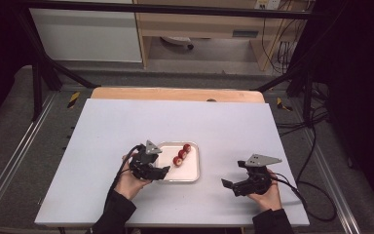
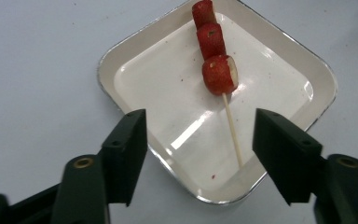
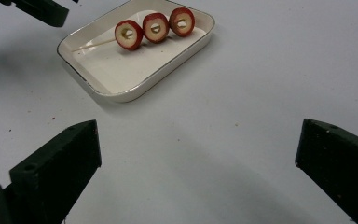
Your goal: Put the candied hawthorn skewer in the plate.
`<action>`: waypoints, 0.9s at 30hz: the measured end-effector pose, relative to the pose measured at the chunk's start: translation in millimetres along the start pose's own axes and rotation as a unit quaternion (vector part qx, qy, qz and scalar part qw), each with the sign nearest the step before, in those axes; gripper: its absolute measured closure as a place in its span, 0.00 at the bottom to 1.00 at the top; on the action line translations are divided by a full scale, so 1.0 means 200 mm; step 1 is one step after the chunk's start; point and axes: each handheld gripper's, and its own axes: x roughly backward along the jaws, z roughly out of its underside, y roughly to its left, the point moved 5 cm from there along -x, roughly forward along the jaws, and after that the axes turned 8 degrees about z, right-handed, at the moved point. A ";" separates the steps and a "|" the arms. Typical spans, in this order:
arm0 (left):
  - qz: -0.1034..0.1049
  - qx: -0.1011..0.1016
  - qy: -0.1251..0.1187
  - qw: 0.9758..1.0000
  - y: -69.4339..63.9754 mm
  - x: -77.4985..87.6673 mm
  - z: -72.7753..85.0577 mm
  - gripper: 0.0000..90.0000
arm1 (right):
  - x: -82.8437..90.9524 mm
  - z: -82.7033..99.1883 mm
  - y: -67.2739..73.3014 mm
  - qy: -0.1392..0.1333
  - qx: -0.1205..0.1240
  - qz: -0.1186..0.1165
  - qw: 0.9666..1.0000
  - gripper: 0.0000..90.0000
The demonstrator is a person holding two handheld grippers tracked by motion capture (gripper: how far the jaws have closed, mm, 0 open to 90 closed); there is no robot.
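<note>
Two grippers are in use above a pale surface [image 1: 107, 146]. At the near left edge of a white rectangular tray [image 2: 121, 60], the left gripper [image 2: 200, 154] has its jaws well apart with nothing gripped; the bare end of a wooden skewer stick lies on the tray floor between them, untouched by either pad. Well to the right of the tray, the right gripper [image 3: 198, 168] also has its jaws spread wide, over bare surface, and it holds nothing. The fruit skewer [image 2: 214, 60] lies flat in the tray, running diagonally across it: three round red pieces with pale cut faces sit side by side on a thin stick, whose free end points toward the left gripper.
</note>
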 end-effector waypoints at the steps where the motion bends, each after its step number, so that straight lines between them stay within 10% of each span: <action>1: 0.005 -0.006 -0.002 1.000 0.01 0.02 0.01 0.36 | 0.00 0.00 0.00 -0.001 0.000 0.000 1.000 0.01; 13: 0.034 0.025 -0.016 0.999 0.16 0.17 0.30 0.14 | 0.03 0.00 -0.02 -0.005 -0.007 0.004 1.000 0.01; 27: -0.003 0.055 -0.073 0.996 0.34 0.33 0.58 0.11 | 0.01 0.06 -0.04 0.014 -0.013 0.009 1.000 0.01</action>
